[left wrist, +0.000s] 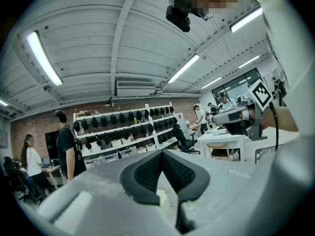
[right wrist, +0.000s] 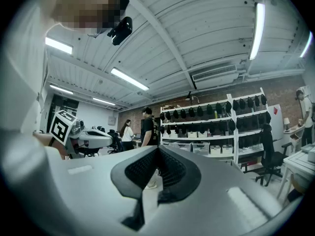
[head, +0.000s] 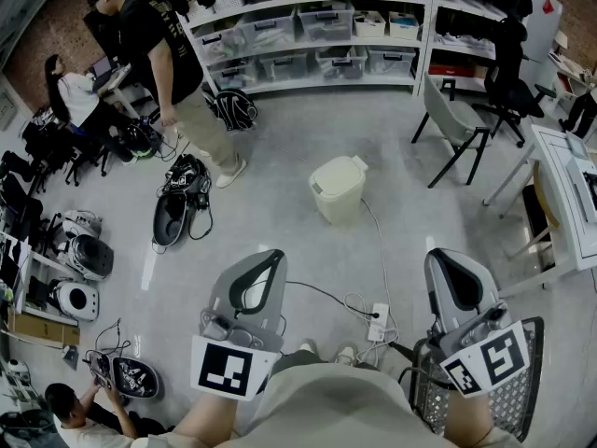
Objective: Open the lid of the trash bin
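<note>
A cream trash bin (head: 338, 189) stands on the grey floor ahead of me, its lid down. My left gripper (head: 275, 256) and right gripper (head: 438, 255) are held close to my body, well short of the bin, one on each side of it. In the left gripper view the left gripper (left wrist: 161, 152) has its jaws meeting at the tips with nothing held, and a sliver of the cream bin (left wrist: 165, 203) shows through the gap below. In the right gripper view the right gripper (right wrist: 157, 149) also has its jaws together and holds nothing.
A power strip (head: 378, 322) and its cable lie between me and the bin. A wire basket (head: 518, 390) is at my right foot. A person (head: 173, 63) stands at the back left near gear (head: 177, 203) on the floor. A grey chair (head: 457, 124), a white table (head: 569, 194) and shelves (head: 317, 26) ring the room.
</note>
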